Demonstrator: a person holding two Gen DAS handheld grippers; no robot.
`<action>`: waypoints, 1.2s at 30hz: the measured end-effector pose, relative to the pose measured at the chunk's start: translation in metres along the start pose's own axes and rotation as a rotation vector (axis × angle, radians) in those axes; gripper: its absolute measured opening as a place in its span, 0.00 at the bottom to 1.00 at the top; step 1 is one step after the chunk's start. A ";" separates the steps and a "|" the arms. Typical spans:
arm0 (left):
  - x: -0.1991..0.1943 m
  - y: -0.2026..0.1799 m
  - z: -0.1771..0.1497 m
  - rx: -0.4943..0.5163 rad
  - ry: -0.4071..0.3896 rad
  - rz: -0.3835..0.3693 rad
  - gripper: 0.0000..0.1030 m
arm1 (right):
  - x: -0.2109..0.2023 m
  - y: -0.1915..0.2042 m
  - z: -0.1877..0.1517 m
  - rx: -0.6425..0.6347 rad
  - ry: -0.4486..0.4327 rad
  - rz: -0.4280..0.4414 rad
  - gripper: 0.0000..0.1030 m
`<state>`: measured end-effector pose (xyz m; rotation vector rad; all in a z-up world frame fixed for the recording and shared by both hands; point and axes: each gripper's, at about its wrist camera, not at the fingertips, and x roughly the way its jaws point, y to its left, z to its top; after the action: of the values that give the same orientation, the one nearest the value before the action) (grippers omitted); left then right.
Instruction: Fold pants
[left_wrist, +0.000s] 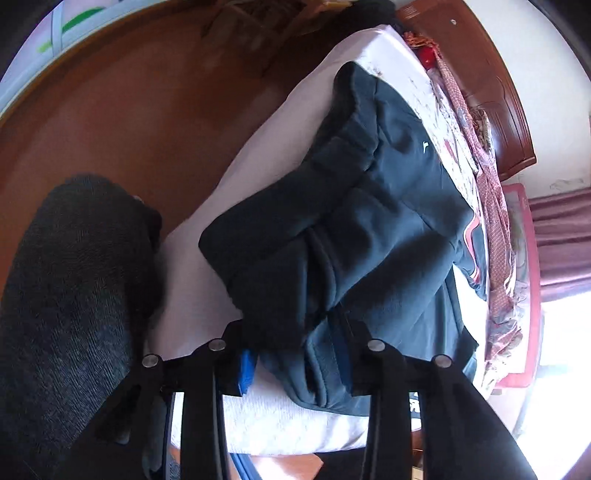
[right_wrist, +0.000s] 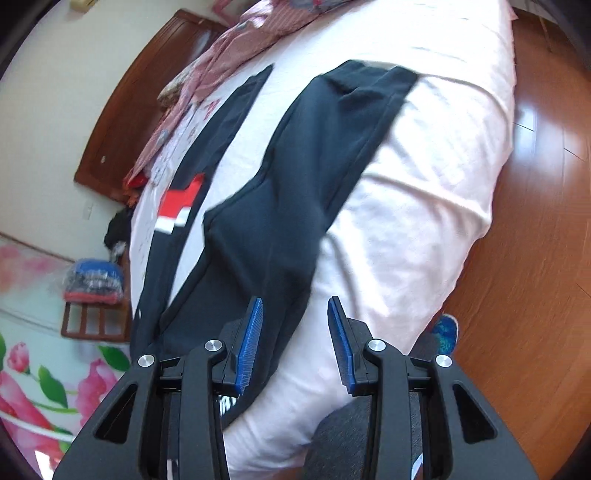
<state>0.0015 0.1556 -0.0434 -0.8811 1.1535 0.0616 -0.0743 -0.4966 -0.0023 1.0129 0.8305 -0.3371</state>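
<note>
My left hand-held gripper (left_wrist: 295, 363) is clamped on a bunched fold of the pants (left_wrist: 369, 206), which lie on the bed (left_wrist: 258, 162). My right hand-held gripper (right_wrist: 295, 343) hangs above the bed with its fingers apart, holding nothing. Beyond the pants, patterned bedding (right_wrist: 221, 59) lies against the headboard (right_wrist: 147, 96).

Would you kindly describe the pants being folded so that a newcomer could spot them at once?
Start at the bed with the pale pink sheet, beside the wooden floor. The pants lie along it: dark navy, and one leg carries a red and white patch. Unlike the pink patterned bedding bunched near the headboard, they are plain and dark, and the left tool grips them.
</note>
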 end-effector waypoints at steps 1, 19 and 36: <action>-0.007 -0.004 -0.003 0.030 -0.011 0.031 0.38 | -0.002 -0.009 0.016 0.025 -0.039 -0.039 0.35; -0.083 -0.120 -0.046 0.608 -0.280 0.057 0.72 | 0.076 -0.010 0.122 -0.050 -0.103 -0.232 0.35; -0.046 -0.143 -0.084 0.682 -0.125 0.101 0.76 | 0.043 -0.040 0.145 -0.217 -0.117 -0.458 0.22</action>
<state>-0.0164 0.0237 0.0654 -0.2110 1.0020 -0.1842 -0.0040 -0.6358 -0.0205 0.5880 0.9668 -0.6733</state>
